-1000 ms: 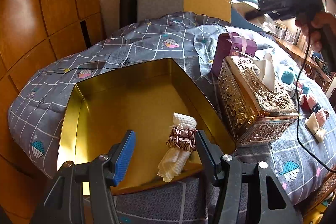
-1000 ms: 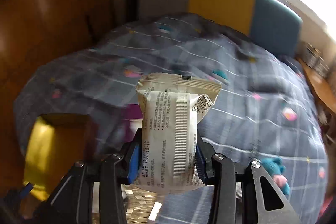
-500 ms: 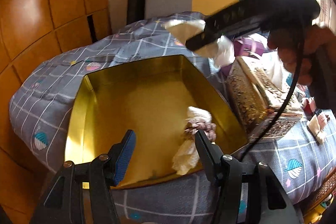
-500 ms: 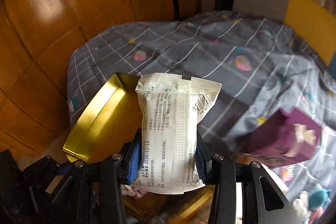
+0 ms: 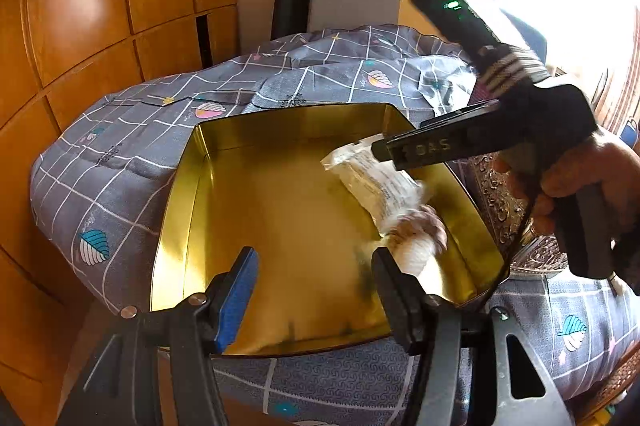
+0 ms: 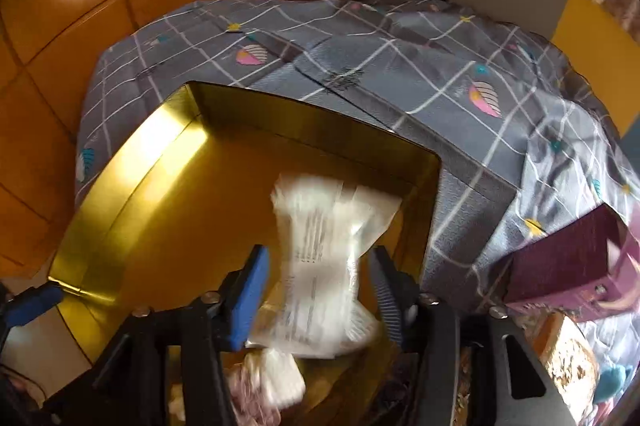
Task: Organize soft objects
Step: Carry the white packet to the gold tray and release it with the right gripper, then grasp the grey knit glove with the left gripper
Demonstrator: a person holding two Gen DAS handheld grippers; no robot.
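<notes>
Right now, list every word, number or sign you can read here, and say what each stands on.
"OAS" (a character before it unclear): side of the right gripper, left wrist view.
Printed lines on the white packet: motion-blurred, unreadable.
Purple box: no readable text.
Gold tin: no text visible.

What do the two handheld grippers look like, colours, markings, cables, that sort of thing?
Both the left gripper and the right gripper are black frames with silver screws, one finger blue-padded, the other black and ribbed. Seen from the left, the right one has a pistol handle, white lettering, a green light and a black cable.
</notes>
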